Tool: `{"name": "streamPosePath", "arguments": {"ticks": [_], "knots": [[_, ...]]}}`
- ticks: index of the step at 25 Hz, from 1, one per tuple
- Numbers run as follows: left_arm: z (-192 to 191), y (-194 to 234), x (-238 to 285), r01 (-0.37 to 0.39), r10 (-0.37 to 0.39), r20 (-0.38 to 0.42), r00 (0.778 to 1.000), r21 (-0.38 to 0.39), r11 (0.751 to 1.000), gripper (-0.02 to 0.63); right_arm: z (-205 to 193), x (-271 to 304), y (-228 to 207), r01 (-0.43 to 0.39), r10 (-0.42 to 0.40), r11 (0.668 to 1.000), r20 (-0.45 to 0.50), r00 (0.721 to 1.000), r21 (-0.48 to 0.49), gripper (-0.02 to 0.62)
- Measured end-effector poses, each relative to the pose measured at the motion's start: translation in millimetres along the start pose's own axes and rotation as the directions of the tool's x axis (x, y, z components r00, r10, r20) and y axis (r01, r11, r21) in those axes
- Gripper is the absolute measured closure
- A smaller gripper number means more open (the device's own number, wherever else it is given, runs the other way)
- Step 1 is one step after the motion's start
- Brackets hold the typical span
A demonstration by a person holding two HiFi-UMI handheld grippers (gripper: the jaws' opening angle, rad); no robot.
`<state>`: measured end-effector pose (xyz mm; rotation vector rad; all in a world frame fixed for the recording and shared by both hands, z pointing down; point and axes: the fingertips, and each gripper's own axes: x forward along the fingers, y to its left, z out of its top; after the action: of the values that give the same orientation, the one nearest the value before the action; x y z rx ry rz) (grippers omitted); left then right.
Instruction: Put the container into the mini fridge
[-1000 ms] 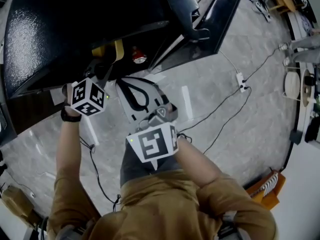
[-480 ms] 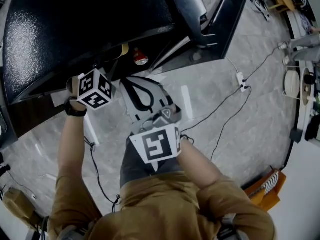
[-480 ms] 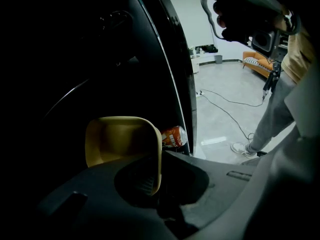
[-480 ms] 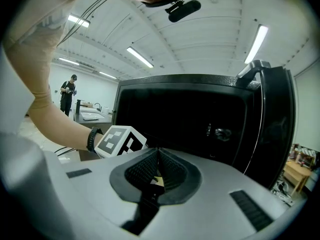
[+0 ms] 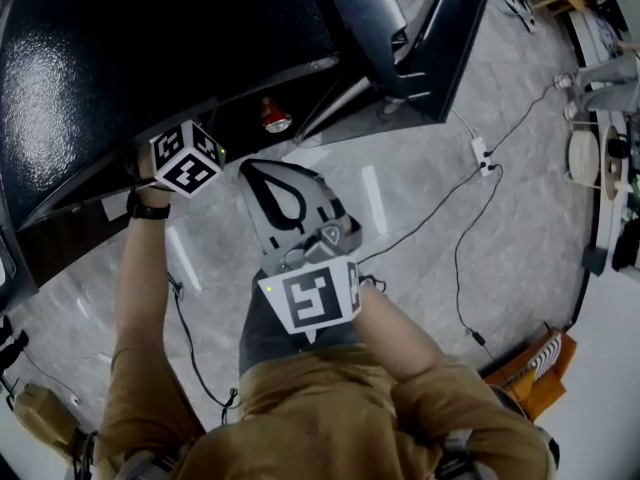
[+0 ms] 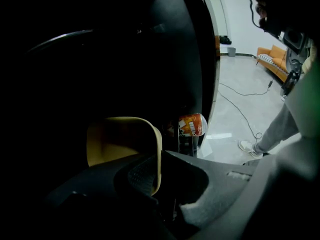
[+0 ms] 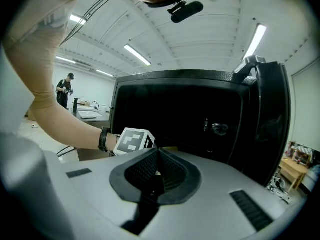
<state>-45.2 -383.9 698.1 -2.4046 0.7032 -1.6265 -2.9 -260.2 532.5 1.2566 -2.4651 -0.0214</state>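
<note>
Left claw (image 6: 156, 178) pinches yellow container (image 6: 120, 139) by its side wall, inside dark mini fridge (image 5: 150, 48). Container sticks out ahead, toward claw's left. Right claw (image 7: 157, 171) closed, empty, hangs back outside.

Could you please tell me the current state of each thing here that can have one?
Mini fridge: door open.
Yellow container: lidless, gripped by its wall, inside the dark fridge.
Left gripper: shut on the container's wall.
Right gripper: jaws together, empty, outside the fridge.
Can: sits in the fridge near the opening; cannot tell whether it is sealed.
</note>
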Motion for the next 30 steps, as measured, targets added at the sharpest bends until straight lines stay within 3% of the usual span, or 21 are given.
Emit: {"name": "streamPosePath", "arguments": {"ticks": [7, 15, 21, 26, 30], "knots": [[-12.2, -5.6, 12.6, 0.03, -0.032, -0.021, 0.999, -0.066, 0.997, 0.588, -2.0, -0.5, -5.4, 0.013, -0.013, 1.0, -0.006, 1.0, 0.007, 0.594], [-8.5, 5.4, 14.5, -0.011, 0.012, 0.0, 1.0, -0.057, 0.998, 0.574, -2.9, 2.1, -11.4, 0.024, -0.024, 0.999, 0.0, 1.0, 0.026, 0.594], [-8.5, 8.0, 14.4, -0.019, 0.021, 0.019, 1.0, -0.071, 0.997, 0.5, -4.4, 4.0, -13.0, 0.023, -0.023, 0.999, -0.002, 1.0, 0.035, 0.594], [-3.6, 6.8, 7.5, -0.027, 0.031, 0.049, 0.998, -0.08, 0.996, 0.474, -1.6, 5.8, -13.3, 0.021, -0.021, 0.999, 0.008, 1.0, 0.031, 0.594], [3.9, 6.0, -4.2, -0.046, 0.06, 0.117, 0.991, -0.121, 0.992, 0.476, 2.2, 3.3, -15.1, 0.021, -0.021, 1.0, 0.006, 1.0, 0.019, 0.594]]}}
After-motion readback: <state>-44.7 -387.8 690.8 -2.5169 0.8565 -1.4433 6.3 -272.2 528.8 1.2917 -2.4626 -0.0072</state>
